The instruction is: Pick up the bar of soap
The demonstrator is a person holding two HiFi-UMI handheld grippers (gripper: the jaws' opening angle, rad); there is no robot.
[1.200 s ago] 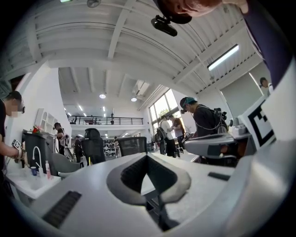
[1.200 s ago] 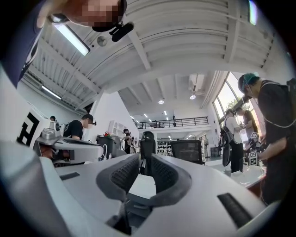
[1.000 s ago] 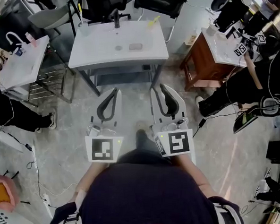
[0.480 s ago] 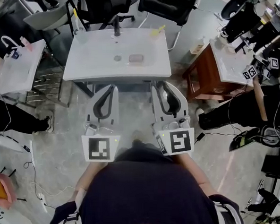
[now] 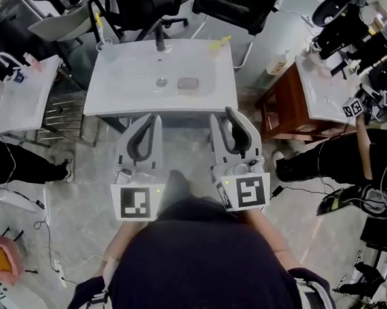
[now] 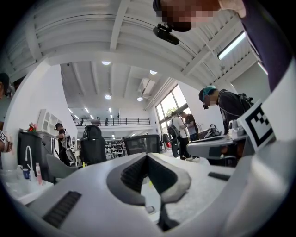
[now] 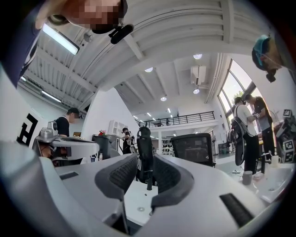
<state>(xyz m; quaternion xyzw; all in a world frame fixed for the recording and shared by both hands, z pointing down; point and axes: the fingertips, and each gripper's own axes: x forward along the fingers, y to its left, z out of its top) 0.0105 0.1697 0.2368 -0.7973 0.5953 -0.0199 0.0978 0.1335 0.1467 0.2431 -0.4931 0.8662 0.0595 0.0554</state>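
Head view: bar of soap point(image 5: 187, 83) lies untouched in the white sink point(image 5: 119, 90), upper centre of frame. Below it and well apart, right gripper point(image 5: 225, 116) has jaws moderately parted and empty, while left gripper point(image 5: 156, 119) has tips together, also empty. Approach and grasp apparently both remain.

Bar of soap point(image 5: 187, 83): pale greyish rounded rectangle, lying flat in white sink point(image 5: 118, 95), beside drain point(image 5: 161, 82).

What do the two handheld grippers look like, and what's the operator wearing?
The left gripper and right gripper are both light-grey plastic, with curved jaws lined by dark ribbed pads. Each carries a white marker cube printed with black squares, with a small green light beside it. The person wears a dark top.
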